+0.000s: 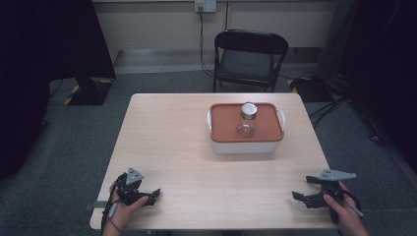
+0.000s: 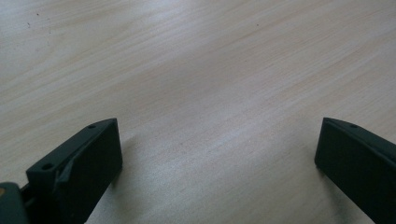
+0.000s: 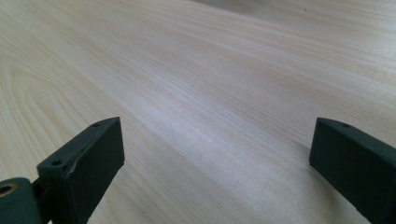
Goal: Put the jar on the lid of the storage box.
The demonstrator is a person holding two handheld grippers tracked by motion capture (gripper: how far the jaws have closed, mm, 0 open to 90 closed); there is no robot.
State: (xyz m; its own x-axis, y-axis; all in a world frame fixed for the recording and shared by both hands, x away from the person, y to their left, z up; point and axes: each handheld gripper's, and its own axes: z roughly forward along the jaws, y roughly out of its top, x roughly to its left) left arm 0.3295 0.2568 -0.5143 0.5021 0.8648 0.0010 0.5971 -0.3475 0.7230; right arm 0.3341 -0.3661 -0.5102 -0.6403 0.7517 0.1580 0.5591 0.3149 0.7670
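Note:
A white box with an orange lid (image 1: pixel 247 129) stands on the far right part of the wooden table (image 1: pixel 177 147). On that lid rests a small clear glass jar (image 1: pixel 246 119) with a silver cap. My left gripper (image 1: pixel 153 194) lies near the table's front left corner, held by a hand, jaws pointing right. My right gripper (image 1: pixel 301 188) lies near the front right corner, jaws pointing left. In the left gripper view the gripper (image 2: pixel 219 149) is open over bare wood. In the right gripper view the gripper (image 3: pixel 217 147) is open over bare wood too.
A black folding chair (image 1: pixel 248 59) stands beyond the table's far edge. A dark stand base (image 1: pixel 88 91) sits on the floor at the far left, and cables (image 1: pixel 334 105) trail over the floor at the right. Grey carpet surrounds the table.

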